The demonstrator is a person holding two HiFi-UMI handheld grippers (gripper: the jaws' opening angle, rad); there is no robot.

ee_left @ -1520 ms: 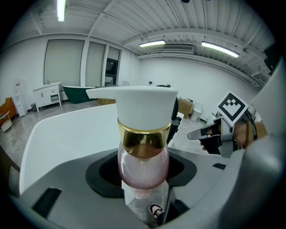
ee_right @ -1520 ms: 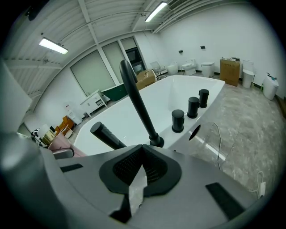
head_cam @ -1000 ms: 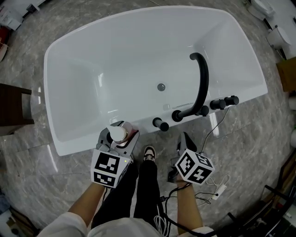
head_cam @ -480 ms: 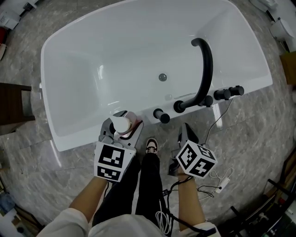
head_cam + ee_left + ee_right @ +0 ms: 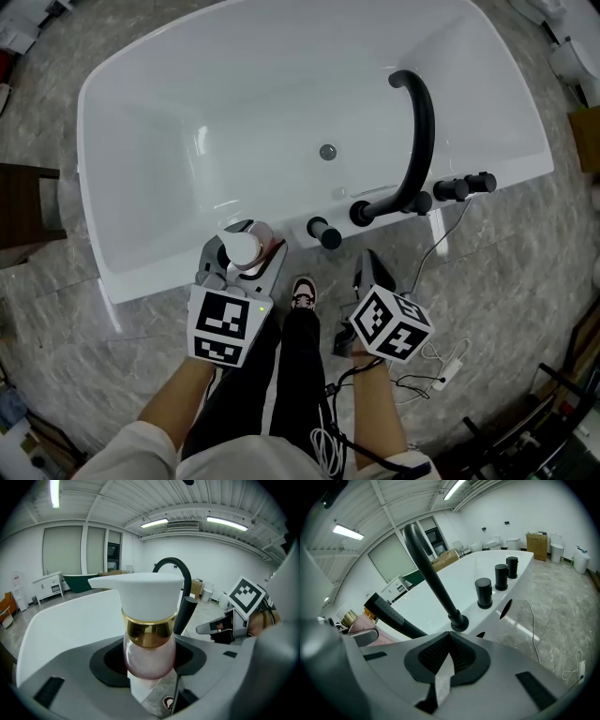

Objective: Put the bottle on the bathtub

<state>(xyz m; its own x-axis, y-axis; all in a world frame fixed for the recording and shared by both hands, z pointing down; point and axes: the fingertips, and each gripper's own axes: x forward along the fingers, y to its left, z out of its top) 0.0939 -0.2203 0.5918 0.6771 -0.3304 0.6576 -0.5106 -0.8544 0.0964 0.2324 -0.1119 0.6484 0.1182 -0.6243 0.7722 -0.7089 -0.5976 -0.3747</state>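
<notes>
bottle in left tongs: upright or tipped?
Upright. In the left gripper view the bottle stands cap-up, white cap over gold collar, pink body clamped between the left tongs.

The floor (image 5: 112,347) is glossy grey veined marble, all round in the head view. A dark wooden cabinet (image 5: 21,202) juts in at nine o'clock, a cardboard box (image 5: 589,141) sits at three, and white bathroom fixtures (image 5: 574,58) at two. In the left gripper view the walls (image 5: 225,559) are white. The ribbed ceiling (image 5: 140,498) carries lit strip lights (image 5: 227,523) at one and eleven o'clock. Tall windows (image 5: 63,550) stand at nine, with a white sideboard (image 5: 47,584) below them.
</notes>
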